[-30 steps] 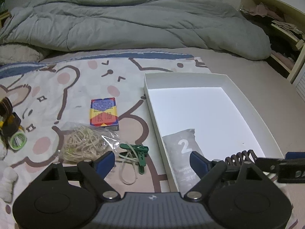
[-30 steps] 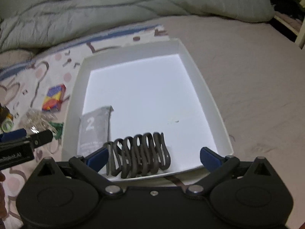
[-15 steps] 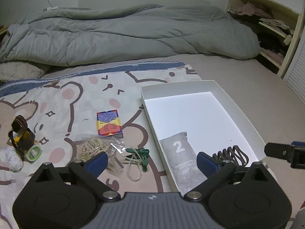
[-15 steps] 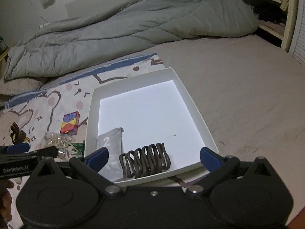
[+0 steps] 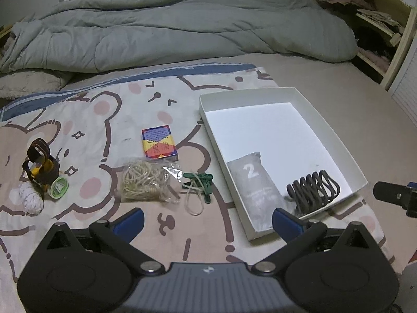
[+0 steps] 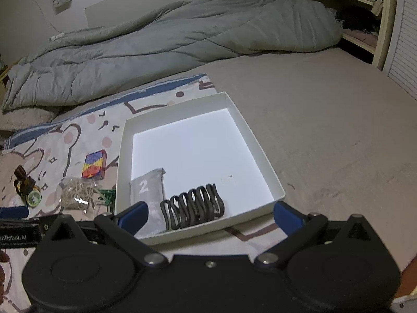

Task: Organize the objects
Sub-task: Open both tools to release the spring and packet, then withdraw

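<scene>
Left claw (image 5: 207, 219) opening wide, nothing in it | our right claw (image 6: 209, 215) wide, empty | rubber band bag (image 5: 147, 181) lies ahead, a bit left, on the bed | white box (image 5: 346, 151) sits right | left claw is nearer.

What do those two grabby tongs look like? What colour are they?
Both tongs, left and right, look alike: a black body with two round humps, silver screws, and black bars leading to blue fingertips. The left one, seen from the right camera, carries white lettering on its side.
</scene>
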